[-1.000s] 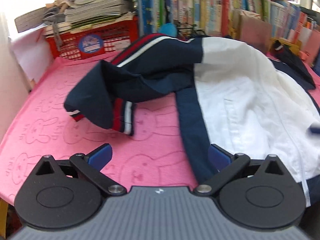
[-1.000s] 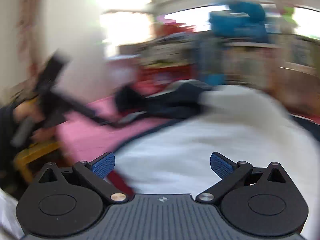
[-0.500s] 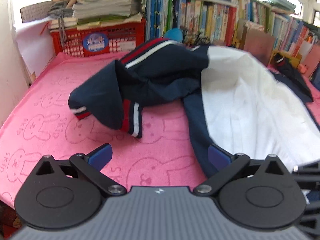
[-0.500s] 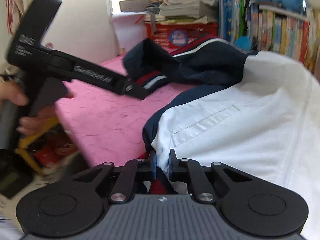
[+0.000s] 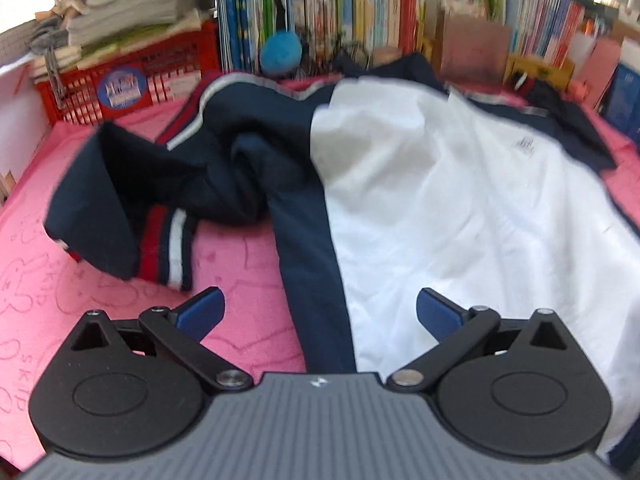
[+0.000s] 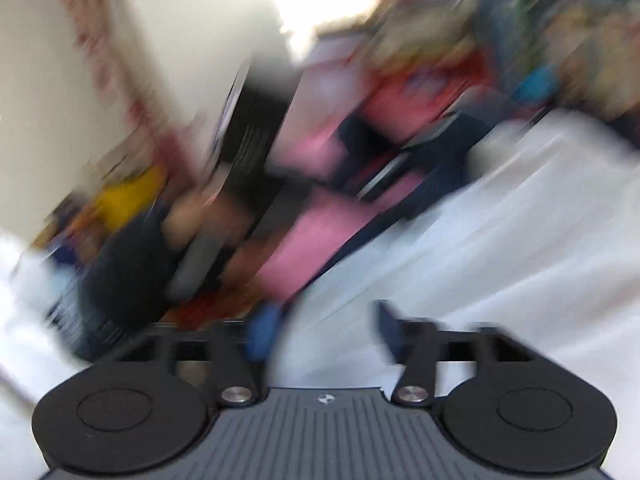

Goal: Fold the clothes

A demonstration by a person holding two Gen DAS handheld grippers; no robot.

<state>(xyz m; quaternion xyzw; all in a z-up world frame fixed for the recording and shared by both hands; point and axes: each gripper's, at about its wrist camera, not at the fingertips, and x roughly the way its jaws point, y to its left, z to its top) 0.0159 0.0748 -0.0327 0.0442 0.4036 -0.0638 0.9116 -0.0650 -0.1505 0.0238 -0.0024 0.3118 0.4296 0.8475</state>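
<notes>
Right gripper (image 6: 320,330) was clamped on the jacket's near hem half a second ago; now its fingers are opening, white cloth between them but not pinched as far as I can tell through heavy blur. I read that as a release or re-grip, so that corner is likely free again and no fold has been made yet.

Left gripper (image 5: 318,312) has moved in closer and lower since a second ago; its fingers stand wide, empty, straddling the navy front strip (image 5: 308,264) at the near edge. Probably lining up a grab there.

Jacket (image 5: 460,208) lies spread, white lining up, on the pink mat (image 5: 240,320) over the counter. Its left sleeve (image 5: 160,200) is bunched and twisted beside the body, striped cuff (image 5: 168,248) resting on the mat. Same as before, unmoved.

Counts: one jacket, one sleeve clearly seen with one cuff, two grippers, one mat, one red basket (image 5: 132,88) at the back, one blue ball (image 5: 280,50). Books (image 5: 360,12) on the shelf behind: too many to count.
</notes>
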